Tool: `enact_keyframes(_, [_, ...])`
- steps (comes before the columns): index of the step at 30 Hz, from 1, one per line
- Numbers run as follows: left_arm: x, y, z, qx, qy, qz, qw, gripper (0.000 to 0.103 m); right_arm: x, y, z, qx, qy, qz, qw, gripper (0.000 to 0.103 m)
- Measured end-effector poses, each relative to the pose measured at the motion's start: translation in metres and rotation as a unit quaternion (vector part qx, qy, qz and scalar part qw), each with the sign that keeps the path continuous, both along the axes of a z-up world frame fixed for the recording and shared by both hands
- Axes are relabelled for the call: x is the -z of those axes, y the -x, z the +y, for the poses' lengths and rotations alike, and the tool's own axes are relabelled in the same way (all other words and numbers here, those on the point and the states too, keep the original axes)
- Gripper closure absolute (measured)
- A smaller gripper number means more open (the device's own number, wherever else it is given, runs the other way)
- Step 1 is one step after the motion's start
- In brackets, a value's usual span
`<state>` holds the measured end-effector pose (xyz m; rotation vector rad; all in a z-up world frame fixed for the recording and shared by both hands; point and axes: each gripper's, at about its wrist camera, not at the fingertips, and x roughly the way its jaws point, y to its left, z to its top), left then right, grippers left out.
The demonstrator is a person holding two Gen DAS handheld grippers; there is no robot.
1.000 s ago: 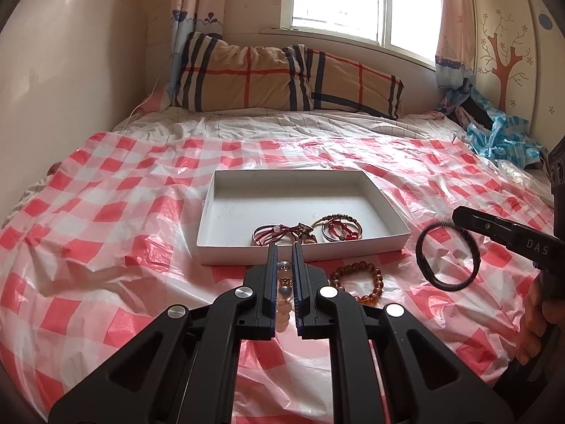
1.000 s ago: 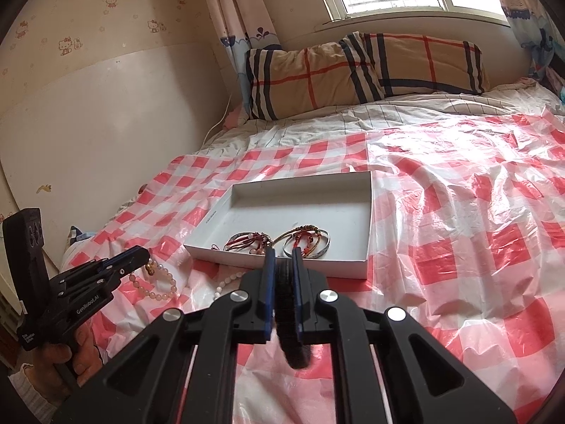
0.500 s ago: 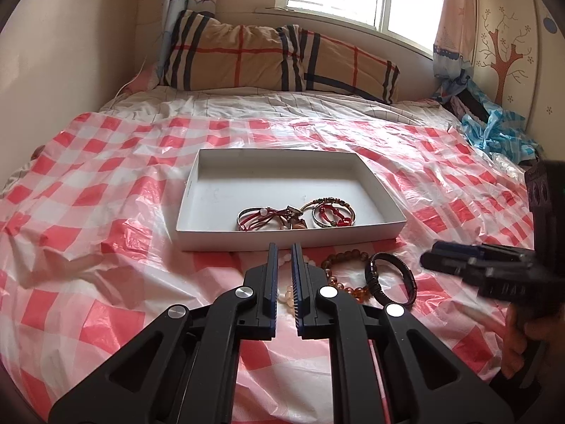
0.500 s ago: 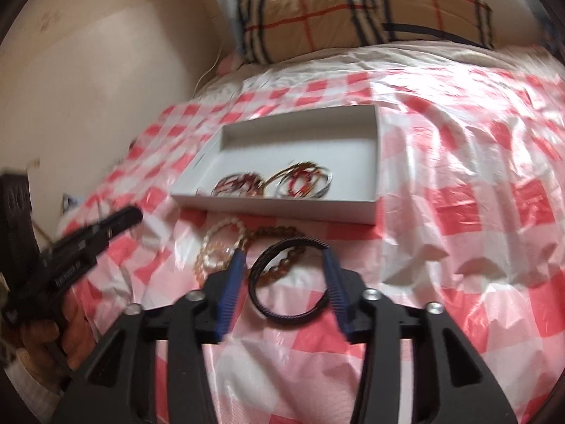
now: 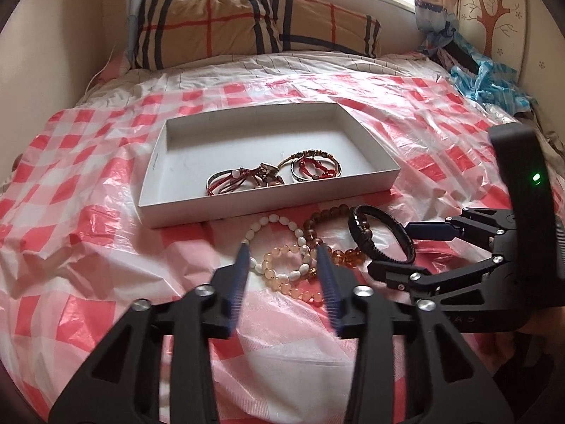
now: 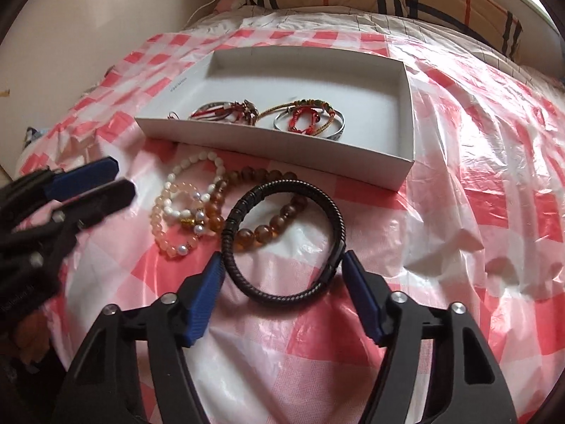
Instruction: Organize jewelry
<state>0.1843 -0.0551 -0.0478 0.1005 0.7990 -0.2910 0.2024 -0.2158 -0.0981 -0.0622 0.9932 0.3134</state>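
A white box [image 5: 247, 199] [image 6: 282, 148] on the bed holds red cord bracelets [image 5: 243, 180] and a silver bangle [image 5: 316, 169] [image 6: 310, 122]. In front of it lie a white bead bracelet [image 5: 272, 243] [image 6: 190, 166], a peach bead bracelet [image 5: 282, 275] [image 6: 166, 226], an amber bead bracelet [image 5: 328, 219] [image 6: 261, 208] and a black braided bracelet [image 5: 381, 236] [image 6: 282, 240]. My left gripper [image 5: 282, 251] is open over the white and peach beads. My right gripper [image 6: 282, 261] is open around the near half of the black bracelet, which lies on the cover.
A red and white checked plastic cover [image 5: 88, 229] spreads over the bed. A plaid pillow [image 5: 247, 24] lies at the head under the window. Blue cloth [image 5: 487, 81] is bunched at the right. A wall runs along the left.
Both grippers came down and opened. The black bracelet and the bead bracelets, held a second ago, now lie on the cover in front of the box.
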Motion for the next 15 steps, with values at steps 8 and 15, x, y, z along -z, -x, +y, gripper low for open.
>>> enact_keyframes(8, [0.031,-0.018,-0.012,0.001,-0.036,0.054,0.9979,0.074,-0.009,-0.001,-0.011,0.024,-0.020,-0.001,1.000,0.081])
enact_keyframes(15, [0.023,-0.014,0.000,-0.003,-0.001,0.055,0.9985,0.103,-0.016,0.003,-0.015,0.021,-0.041,-0.011,0.999,0.096])
